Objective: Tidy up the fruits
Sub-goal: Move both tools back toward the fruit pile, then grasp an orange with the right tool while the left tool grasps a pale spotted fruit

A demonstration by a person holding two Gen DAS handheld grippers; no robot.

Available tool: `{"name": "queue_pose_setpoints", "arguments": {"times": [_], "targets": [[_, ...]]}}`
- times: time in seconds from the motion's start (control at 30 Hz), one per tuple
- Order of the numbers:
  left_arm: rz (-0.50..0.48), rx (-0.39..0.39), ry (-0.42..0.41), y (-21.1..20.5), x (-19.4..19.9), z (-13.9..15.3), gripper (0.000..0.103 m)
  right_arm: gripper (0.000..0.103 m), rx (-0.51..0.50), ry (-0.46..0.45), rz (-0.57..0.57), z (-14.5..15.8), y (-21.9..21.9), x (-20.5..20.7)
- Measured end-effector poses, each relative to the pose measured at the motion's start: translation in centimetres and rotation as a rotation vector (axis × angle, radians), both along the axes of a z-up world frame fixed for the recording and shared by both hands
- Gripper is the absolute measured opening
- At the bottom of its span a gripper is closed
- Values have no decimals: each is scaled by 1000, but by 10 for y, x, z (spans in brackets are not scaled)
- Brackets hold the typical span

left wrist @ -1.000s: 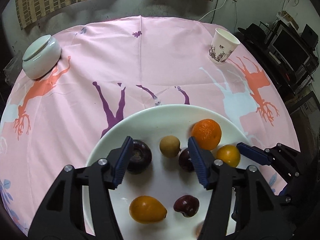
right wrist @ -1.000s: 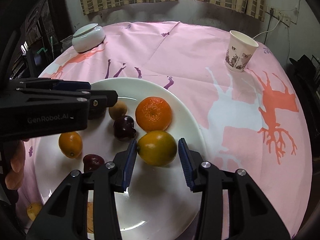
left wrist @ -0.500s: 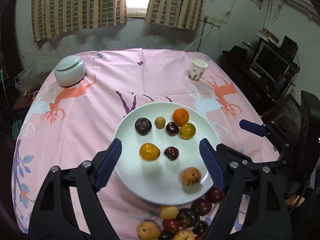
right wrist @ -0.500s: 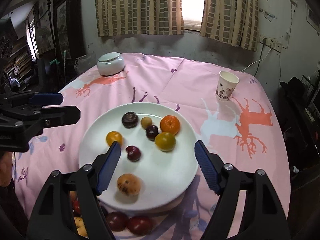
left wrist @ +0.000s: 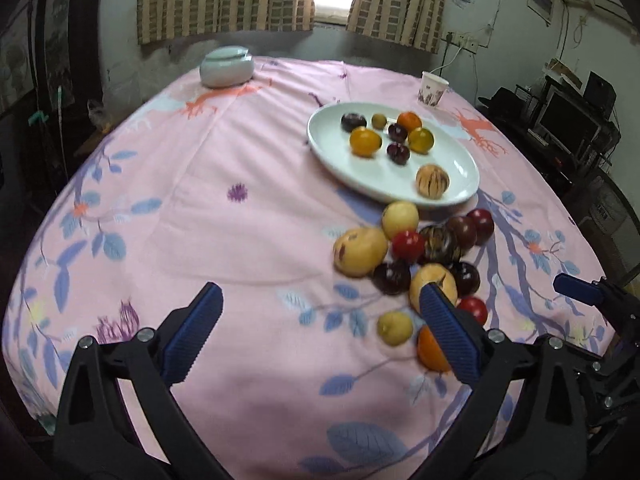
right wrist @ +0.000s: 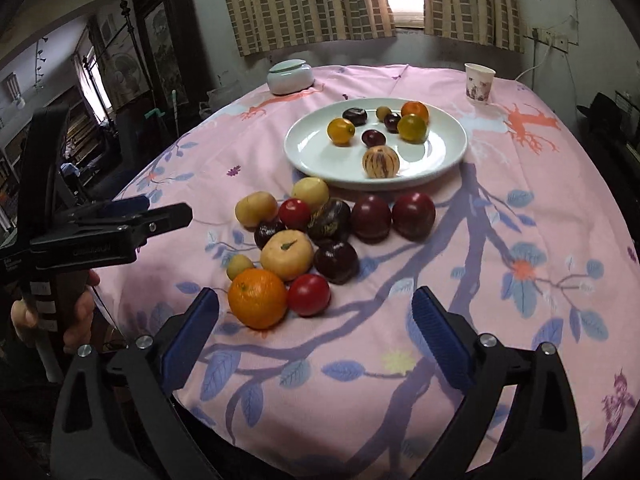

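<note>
The left gripper (left wrist: 320, 320) stood wide open over bare pink tablecloth (left wrist: 240, 220) at the near edge of the bench, nothing between its blue pads; its jaws had just been opening. The loose heap of fruit (left wrist: 420, 248) lay ahead and to its right, with the right-hand pad overlapping the nearest pale fruit and an orange (left wrist: 430, 354) in that view — whether it touched them could not be told. The right gripper (right wrist: 316, 332) was also spread wide and empty, its jaws likewise just opened, and the orange (right wrist: 258, 298) and a red fruit (right wrist: 309, 294) sat just beyond its left pad, near the gap.

The right wrist view showed the heap whole: pale yellow fruits, dark plums, red ones and the orange, clustered and touching, just in front of the white plate (right wrist: 304, 156). It also showed a person's hand (right wrist: 76, 316) on the left gripper's handle at the left edge. The left wrist view showed the right gripper's blue fingertip (left wrist: 576, 290) at the far right, and a monitor beyond the bench.

The plate held seven fruits — a striped pale one (right wrist: 380, 162) nearest its front rim, three orange-yellow ones, two dark plums and a small tan one farther back. A paper cup (right wrist: 479, 82) stood upright behind the plate to the right; a lidded white bowl (right wrist: 290, 76) sat at the far left, its contents hidden.
</note>
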State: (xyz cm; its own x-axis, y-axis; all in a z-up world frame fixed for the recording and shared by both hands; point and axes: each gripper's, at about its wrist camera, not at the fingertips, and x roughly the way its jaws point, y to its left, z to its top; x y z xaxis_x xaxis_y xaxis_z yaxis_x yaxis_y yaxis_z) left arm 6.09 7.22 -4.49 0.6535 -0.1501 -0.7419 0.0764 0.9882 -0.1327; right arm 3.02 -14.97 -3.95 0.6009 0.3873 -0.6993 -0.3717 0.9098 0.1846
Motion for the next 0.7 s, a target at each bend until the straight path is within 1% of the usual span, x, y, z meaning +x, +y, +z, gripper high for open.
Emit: {"name": "queue_pose_setpoints", "arguments": {"times": [0.03,0.07,0.17,0.27,0.37,0.5,0.57,0.67,0.7], "targets": [[9,-5,18,4,-2,-6,100,82,19,3,26,-4,4,-4],[17,-3,27,7,-6,-11,100,70,30,17,65,-7,10,-7],[38,-9,32,17,-14,-13,100,69,23,14,135,-8,28,-12],[60,-28,10,25,-22,-9,100,69,8,4,186,-7,47,-13],[80,-35,2,34,-30,-8,100,68,-26,14,181,-11,57,-6],[99,-58,10,45,-34,-12,100,59,-82,48,158,-26,65,4],[99,-72,15,48,-35,-13,100,59,-123,33,139,-30,70,6],[84,-79,10,47,-34,-12,100,58,-211,14,125,-40,82,10],[78,-76,7,45,-34,-11,100,53,-236,6,120,-42,86,10]]}}
